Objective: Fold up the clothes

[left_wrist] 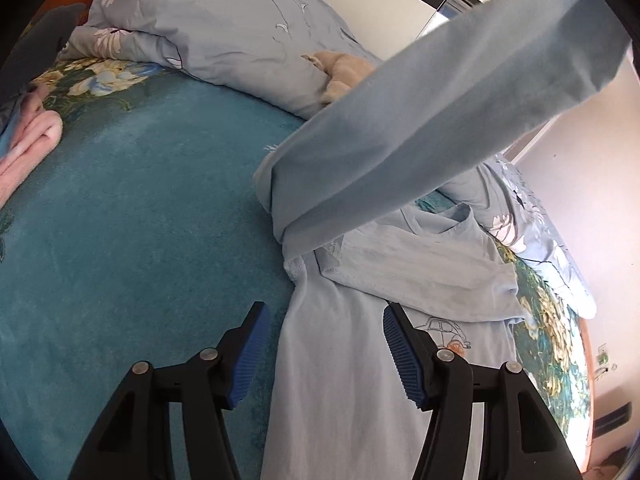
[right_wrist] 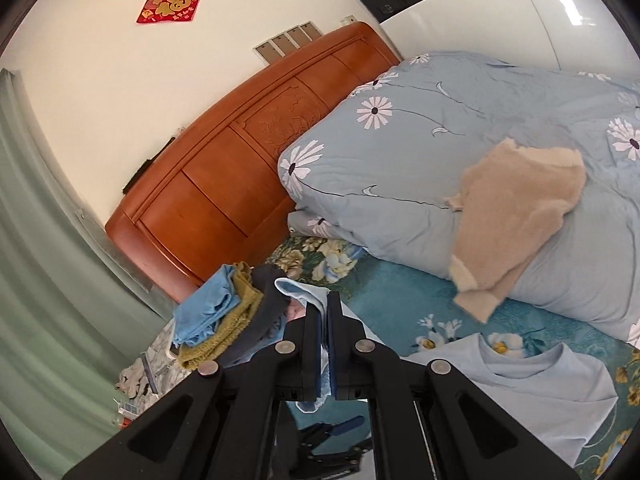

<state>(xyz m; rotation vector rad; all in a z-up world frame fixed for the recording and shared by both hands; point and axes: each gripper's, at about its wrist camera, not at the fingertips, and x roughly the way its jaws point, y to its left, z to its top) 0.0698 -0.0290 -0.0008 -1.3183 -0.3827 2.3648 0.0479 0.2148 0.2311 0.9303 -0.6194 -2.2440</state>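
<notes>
A light blue long-sleeved shirt [left_wrist: 360, 380] with a small car print lies on the teal bedspread [left_wrist: 140, 220]. One of its sleeves [left_wrist: 440, 120] is lifted and stretches up toward the top right of the left wrist view. My right gripper [right_wrist: 325, 300] is shut on the light blue sleeve cloth [right_wrist: 296, 292], held well above the bed. The shirt's body [right_wrist: 540, 392] shows below it at the right. My left gripper [left_wrist: 325, 312] is open just above the shirt's left edge, its blue pads [left_wrist: 248, 356] apart and holding nothing.
A daisy-print quilt [right_wrist: 440, 140] is heaped along the far side, with a beige fleece garment [right_wrist: 516, 208] on it. A pile of clothes [right_wrist: 216, 320] sits by the wooden headboard [right_wrist: 240, 160]. Pink folded cloth [left_wrist: 28, 140] lies at the left.
</notes>
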